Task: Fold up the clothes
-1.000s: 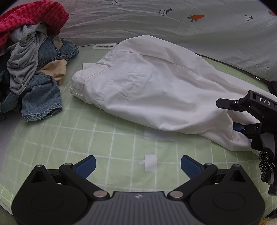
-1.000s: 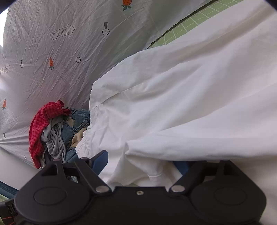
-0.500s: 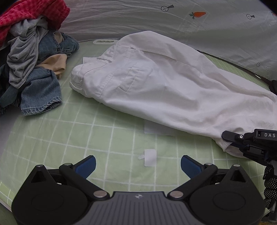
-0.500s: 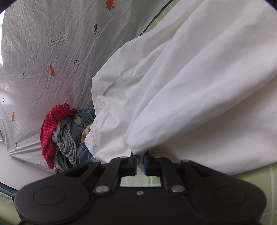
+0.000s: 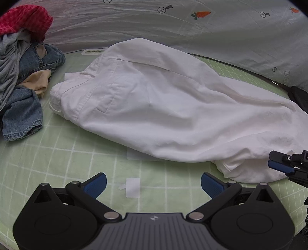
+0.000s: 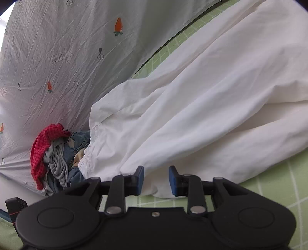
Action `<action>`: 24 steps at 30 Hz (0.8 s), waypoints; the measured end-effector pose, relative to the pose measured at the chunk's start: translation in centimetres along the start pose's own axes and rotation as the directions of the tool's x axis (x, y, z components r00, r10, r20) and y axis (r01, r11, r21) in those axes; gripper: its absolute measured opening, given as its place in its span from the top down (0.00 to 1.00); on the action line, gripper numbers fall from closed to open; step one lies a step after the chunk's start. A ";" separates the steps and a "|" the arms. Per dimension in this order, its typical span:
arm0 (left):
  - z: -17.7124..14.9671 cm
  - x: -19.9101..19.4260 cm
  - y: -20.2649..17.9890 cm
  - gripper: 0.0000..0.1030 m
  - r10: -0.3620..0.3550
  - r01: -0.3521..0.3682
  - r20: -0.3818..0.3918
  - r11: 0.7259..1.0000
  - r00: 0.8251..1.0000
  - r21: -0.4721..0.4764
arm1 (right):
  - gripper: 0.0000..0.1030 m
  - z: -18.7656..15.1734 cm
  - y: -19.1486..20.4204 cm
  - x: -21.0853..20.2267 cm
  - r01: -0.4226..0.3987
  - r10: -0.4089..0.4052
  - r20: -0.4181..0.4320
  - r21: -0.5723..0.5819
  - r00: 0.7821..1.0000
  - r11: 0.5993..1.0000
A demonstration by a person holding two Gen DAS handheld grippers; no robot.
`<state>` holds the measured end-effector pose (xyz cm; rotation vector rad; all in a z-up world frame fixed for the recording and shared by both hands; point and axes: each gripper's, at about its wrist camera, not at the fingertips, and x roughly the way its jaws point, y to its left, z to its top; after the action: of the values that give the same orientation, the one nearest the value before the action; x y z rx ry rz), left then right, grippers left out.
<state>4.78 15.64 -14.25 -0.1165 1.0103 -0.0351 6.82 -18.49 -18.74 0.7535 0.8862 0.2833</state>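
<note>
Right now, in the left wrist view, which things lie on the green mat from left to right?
Pile of clothes → white trousers → right hand-held gripper at the trousers' right end.

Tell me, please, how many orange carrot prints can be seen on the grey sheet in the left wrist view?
2: one carrot at top centre above the white trousers, one cut off at the top right corner. Others may lie outside this view.

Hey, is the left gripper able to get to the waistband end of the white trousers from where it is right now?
Probably yes. The left gripper is open over bare green grid mat, and nothing lies between it and the waistband end of the white trousers. The pile of denim and red clothes sits off to the side, clear of the path.
</note>
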 end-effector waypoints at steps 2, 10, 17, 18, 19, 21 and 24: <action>0.3 0.6 -1.5 0.00 -0.021 0.021 -0.014 1.000 1.000 0.021 | 0.73 1.1 -1.6 -2.0 0.091 -0.092 0.068 0.015 0.993 0.996; 1.0 2.6 -7.7 0.00 -0.071 0.077 -0.070 0.993 0.995 0.095 | 0.94 3.8 -4.4 -3.3 0.446 -0.442 0.067 -0.223 0.894 0.867; 1.3 4.4 -9.9 0.01 -0.055 0.061 -0.095 0.996 0.994 0.063 | 0.90 0.8 -2.1 -2.4 0.499 -0.546 0.064 -0.505 0.835 0.704; 1.4 4.6 -10.1 0.02 -0.054 0.060 -0.094 0.997 0.994 0.056 | 0.90 1.0 -2.3 -2.7 0.491 -0.543 0.052 -0.505 0.838 0.710; 1.4 4.8 -10.3 0.03 -0.054 0.059 -0.093 0.997 0.994 0.049 | 0.90 1.1 -2.6 -3.0 0.483 -0.539 0.041 -0.505 0.841 0.716; 1.6 5.1 -10.7 0.08 -0.052 0.055 -0.090 0.998 0.995 0.030 | 0.87 1.6 -3.0 -3.7 0.490 -0.540 0.045 -0.489 0.840 0.722; 1.9 5.5 -11.1 0.14 -0.046 0.047 -0.087 0.999 0.995 0.008 | 0.77 2.8 -3.7 -4.9 0.506 -0.531 0.079 -0.447 0.844 0.738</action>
<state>9.59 4.28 -16.64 -0.1300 1.0936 -0.0887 5.69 -24.97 -17.26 0.0399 0.9979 0.0015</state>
